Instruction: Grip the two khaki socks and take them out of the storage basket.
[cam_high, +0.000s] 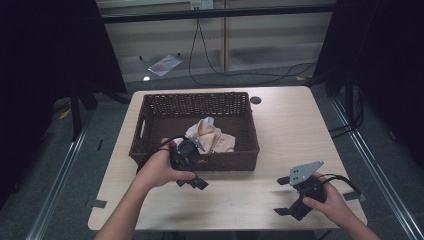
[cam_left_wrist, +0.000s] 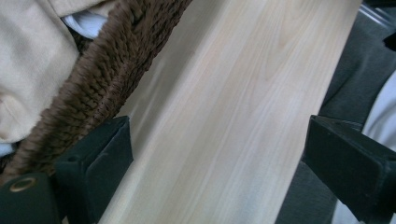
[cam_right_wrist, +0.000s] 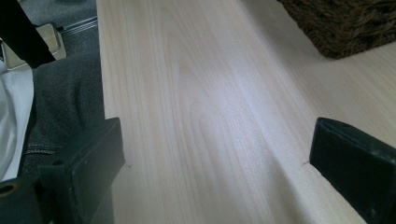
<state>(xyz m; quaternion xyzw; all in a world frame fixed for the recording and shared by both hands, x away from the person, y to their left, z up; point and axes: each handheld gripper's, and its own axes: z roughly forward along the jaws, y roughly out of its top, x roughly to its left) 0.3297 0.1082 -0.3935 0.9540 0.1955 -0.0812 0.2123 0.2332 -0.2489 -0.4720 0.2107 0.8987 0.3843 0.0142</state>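
Cream cloth (cam_high: 212, 137) fills the wicker basket (cam_high: 150, 107) on the table (cam_high: 285, 125); both hand-held grippers, left (cam_high: 192, 182) and right (cam_high: 284, 196), hover spread, pinching nothing.

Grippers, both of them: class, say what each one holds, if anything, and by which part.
Nothing is held. The left gripper by the basket and the right gripper over the table are both open, with bare wood between them.

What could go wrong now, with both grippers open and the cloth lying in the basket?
1. The left gripper sits right beside the brown wicker basket; a jaw might catch the woven wall and drag it.
2. The beige cloth lies crumpled, so a grasp may lift only one fold.
3. The right gripper is near the table edge, possibly awkward to reach from.
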